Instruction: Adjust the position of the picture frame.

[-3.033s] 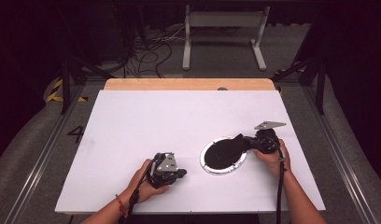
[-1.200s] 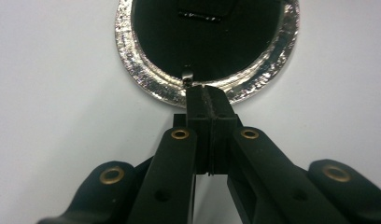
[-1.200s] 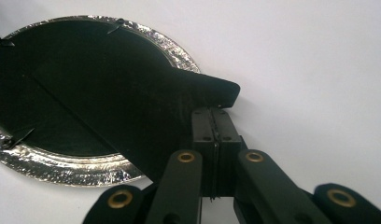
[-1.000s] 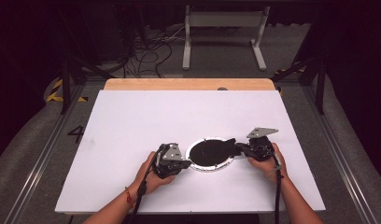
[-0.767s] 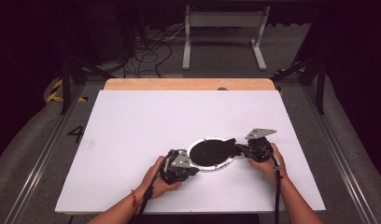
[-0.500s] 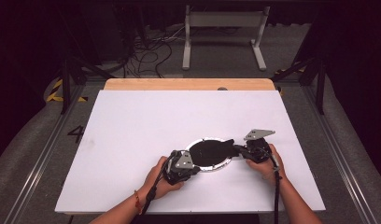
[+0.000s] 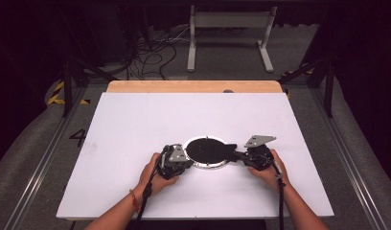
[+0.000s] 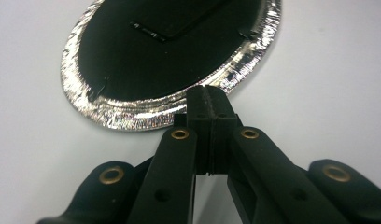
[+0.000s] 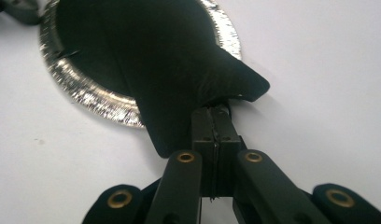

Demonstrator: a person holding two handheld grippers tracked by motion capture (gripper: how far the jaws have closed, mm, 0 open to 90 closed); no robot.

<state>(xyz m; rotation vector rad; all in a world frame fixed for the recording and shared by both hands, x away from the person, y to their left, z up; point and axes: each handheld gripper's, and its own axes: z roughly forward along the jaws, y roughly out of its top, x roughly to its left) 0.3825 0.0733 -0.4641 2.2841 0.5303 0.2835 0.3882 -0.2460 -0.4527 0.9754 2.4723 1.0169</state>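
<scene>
A round foil tray (image 7: pixel 203 166) with a black lid (image 7: pixel 208 149) lies on the white table top (image 7: pixel 136 120). My right gripper (image 7: pixel 236 154) is at its right side, shut on a pointed black flap (image 9: pixel 188 70) of the lid that lifts off the rim; the jaws (image 9: pixel 215 112) meet at the flap's edge. My left gripper (image 7: pixel 188 160) is at the tray's near-left side. Its jaws are shut together, and the gripper (image 8: pixel 208 93) rests against the crinkled foil rim (image 8: pixel 132 119). Whether foil is pinched between them I cannot tell.
The white top leaves broad free room to the left, right and far side of the tray. A wooden strip (image 7: pixel 193 86) borders the far edge. Beyond it are floor cables (image 7: pixel 150 52) and a metal stand (image 7: pixel 229 28).
My left gripper has slid right across the table until its tips reached the tray's rim. The right gripper and the tray shifted a little left since the earliest frame, then stayed put.
</scene>
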